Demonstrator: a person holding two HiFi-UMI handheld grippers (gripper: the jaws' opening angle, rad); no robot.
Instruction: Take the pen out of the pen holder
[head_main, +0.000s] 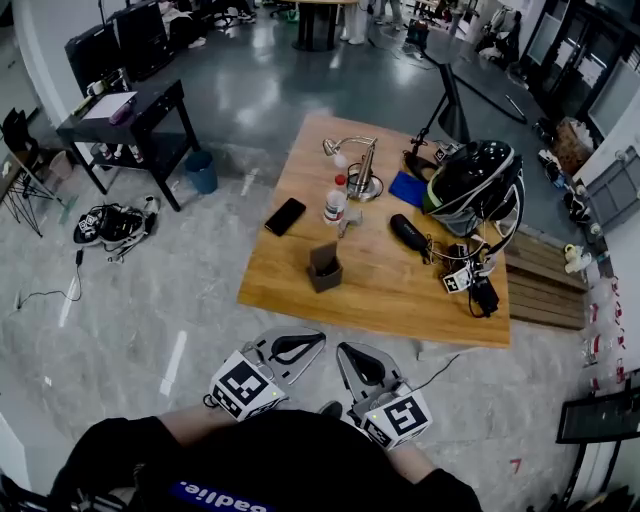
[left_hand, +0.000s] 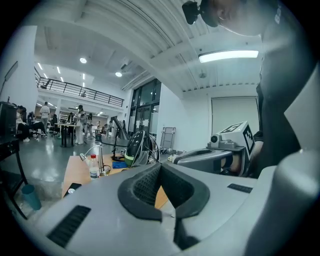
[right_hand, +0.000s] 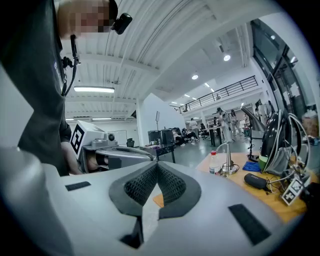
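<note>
A dark pen holder (head_main: 324, 268) stands near the front of the wooden table (head_main: 400, 300). I cannot make out a pen in it from here. Both grippers hang side by side close to the person's body, short of the table's front edge and apart from the holder. My left gripper (head_main: 316, 337) is shut with nothing in it, its pads meeting in the left gripper view (left_hand: 161, 166). My right gripper (head_main: 343, 350) is also shut and empty (right_hand: 157, 164). The holder is hidden behind the jaws in both gripper views.
On the table lie a black phone (head_main: 285, 216), a small bottle (head_main: 335, 203), a silver desk lamp (head_main: 360, 168), a blue cloth (head_main: 407, 188), a black case (head_main: 408, 232) and a helmet with cables (head_main: 475, 185). A black side table (head_main: 135, 125) stands far left.
</note>
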